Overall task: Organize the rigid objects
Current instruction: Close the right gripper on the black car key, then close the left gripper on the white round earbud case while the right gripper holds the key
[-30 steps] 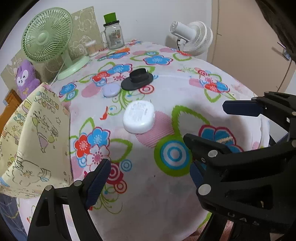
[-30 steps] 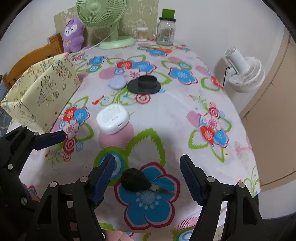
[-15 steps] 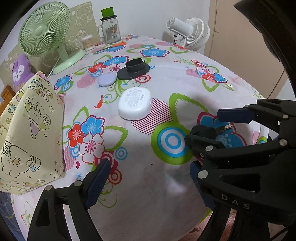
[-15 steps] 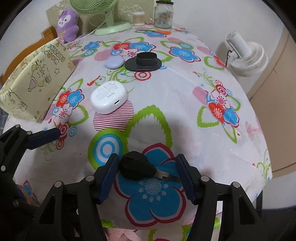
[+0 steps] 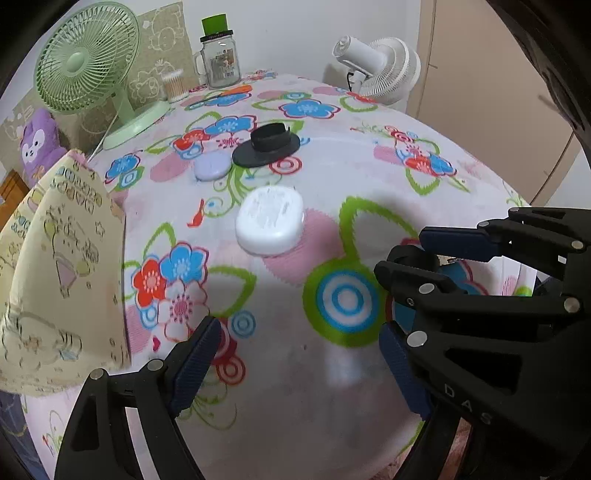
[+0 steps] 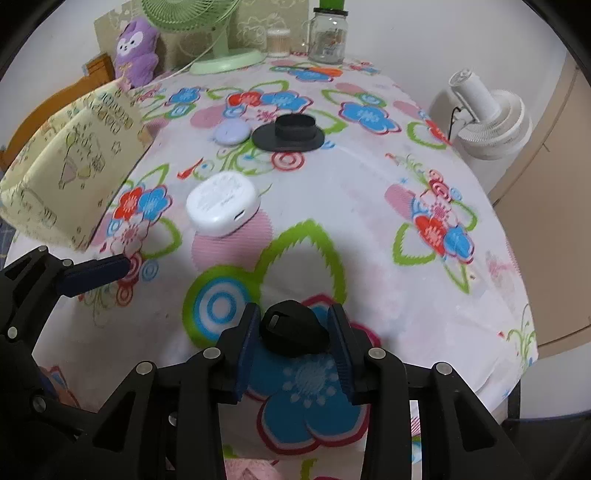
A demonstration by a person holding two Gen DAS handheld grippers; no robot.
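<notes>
now your right gripper is closing its ribbed blue pads on the smooth black plastic key fob, while your left gripper gapes wide.

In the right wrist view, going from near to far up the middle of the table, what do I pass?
Black key between the right tool's closing pads → white case → black hat-shaped piece → glass jar.
</notes>
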